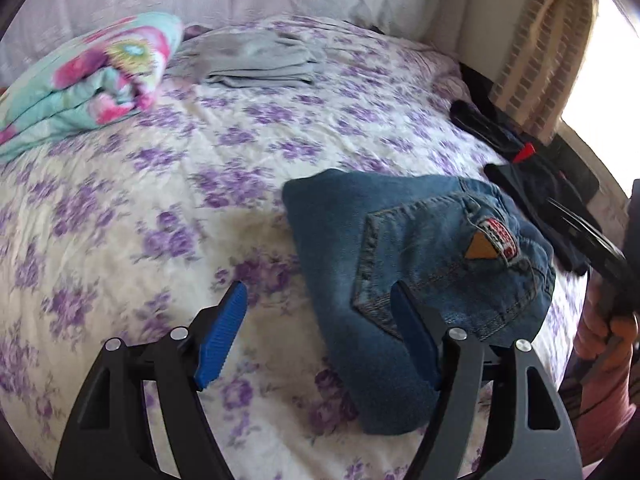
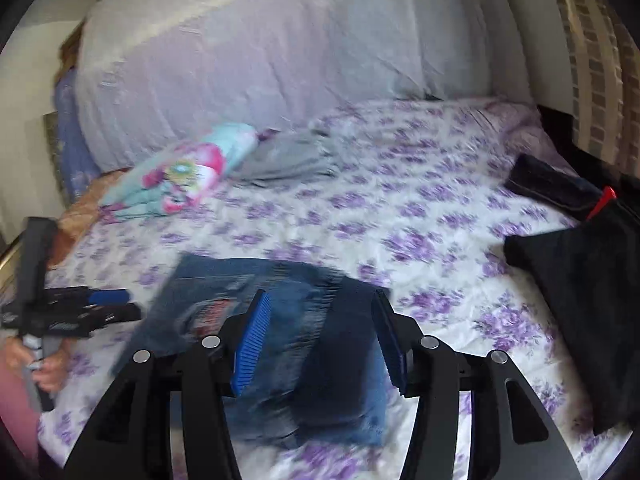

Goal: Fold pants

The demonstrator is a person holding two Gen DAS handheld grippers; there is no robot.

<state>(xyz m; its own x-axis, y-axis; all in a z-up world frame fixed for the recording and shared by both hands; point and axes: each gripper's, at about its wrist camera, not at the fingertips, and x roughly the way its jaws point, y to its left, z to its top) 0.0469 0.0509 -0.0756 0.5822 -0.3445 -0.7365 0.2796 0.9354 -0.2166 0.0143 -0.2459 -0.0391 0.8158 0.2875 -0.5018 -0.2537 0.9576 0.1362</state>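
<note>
The jeans (image 1: pixel 420 264) lay folded into a compact bundle on the flowered bed sheet (image 1: pixel 160 200). The left gripper (image 1: pixel 320 328) was open and empty; the bundle lay ahead, toward its right finger. The right gripper (image 2: pixel 320 336) was also open, holding nothing, directly above the bundle, so it seemed nearer. Its long axis ran roughly along these fingers.

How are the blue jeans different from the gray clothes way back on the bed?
The folded blue jeans are thick denim with a stitched pocket and a patch; the folded gray garment looks thin, soft and plain. The jeans lie near the front of the bed, close to the tools; the gray garment lies far back, beside the flowery folded blanket. Both are folded and rest on the purple-flowered sheet.
</note>
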